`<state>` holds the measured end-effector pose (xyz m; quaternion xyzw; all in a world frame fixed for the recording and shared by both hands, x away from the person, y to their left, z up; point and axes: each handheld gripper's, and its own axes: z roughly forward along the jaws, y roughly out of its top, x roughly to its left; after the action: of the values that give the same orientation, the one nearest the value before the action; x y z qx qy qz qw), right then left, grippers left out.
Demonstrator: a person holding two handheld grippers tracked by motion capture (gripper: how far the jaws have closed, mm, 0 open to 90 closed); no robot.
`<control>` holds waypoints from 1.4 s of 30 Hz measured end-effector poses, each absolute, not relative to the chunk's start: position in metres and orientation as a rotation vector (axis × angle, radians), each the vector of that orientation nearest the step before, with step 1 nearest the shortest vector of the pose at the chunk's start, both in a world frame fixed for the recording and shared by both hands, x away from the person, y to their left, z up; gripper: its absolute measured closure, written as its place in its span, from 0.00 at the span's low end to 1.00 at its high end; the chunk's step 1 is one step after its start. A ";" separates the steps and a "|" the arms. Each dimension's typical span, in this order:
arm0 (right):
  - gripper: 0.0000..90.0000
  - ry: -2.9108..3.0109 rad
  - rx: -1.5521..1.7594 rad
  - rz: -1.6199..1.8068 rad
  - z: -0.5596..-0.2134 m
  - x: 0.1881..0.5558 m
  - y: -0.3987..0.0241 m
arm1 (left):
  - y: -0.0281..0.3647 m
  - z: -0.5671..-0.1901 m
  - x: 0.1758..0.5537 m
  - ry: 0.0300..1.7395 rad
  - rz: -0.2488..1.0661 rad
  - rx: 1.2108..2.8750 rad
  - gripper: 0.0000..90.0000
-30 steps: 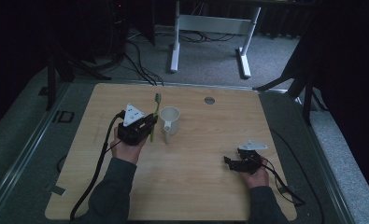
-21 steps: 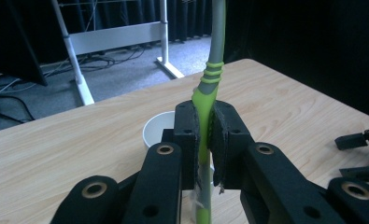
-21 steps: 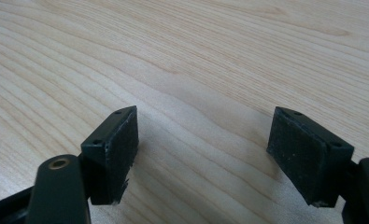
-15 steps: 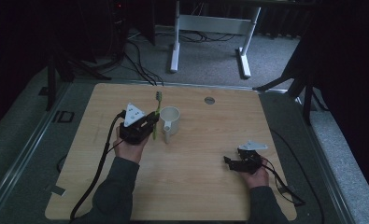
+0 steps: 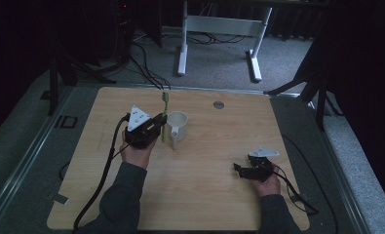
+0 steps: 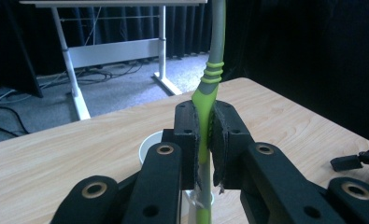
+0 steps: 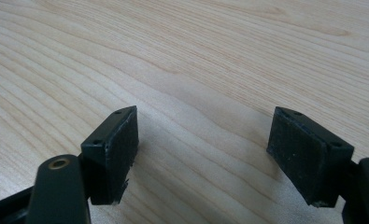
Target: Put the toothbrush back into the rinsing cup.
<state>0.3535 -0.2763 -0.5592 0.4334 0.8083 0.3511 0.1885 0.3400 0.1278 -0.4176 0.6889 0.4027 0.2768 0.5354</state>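
A green and grey toothbrush (image 6: 204, 100) stands upright between the pads of my left gripper (image 6: 204, 140), which is shut on its handle. In the high view the left gripper (image 5: 157, 127) holds the toothbrush (image 5: 164, 114) just left of a white mug (image 5: 177, 125) on the wooden table (image 5: 204, 195). The mug's rim (image 6: 147, 147) shows behind the left jaw. My right gripper (image 5: 239, 168) rests low near the table's front right, open, with bare wood between its pads (image 7: 121, 144).
A small round grommet (image 5: 219, 104) sits in the table near its far edge. Cables trail from both grippers off the front of the table. A white desk frame (image 5: 219, 29) stands on the carpet beyond the table.
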 end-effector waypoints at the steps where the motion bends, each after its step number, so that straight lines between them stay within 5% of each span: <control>1: 0.27 2.273 1.219 0.988 -0.559 0.354 -0.276 | 0.127 -0.417 0.340 0.952 0.660 1.639 0.91; 42: 0.27 2.272 1.218 0.988 -0.559 0.354 -0.276 | 0.117 -0.411 0.357 0.922 0.680 1.588 0.91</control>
<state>0.3536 -0.2762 -0.5592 0.4332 0.8081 0.3515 0.1891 0.3565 0.1172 -0.4111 0.6730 0.3910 0.2883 0.5578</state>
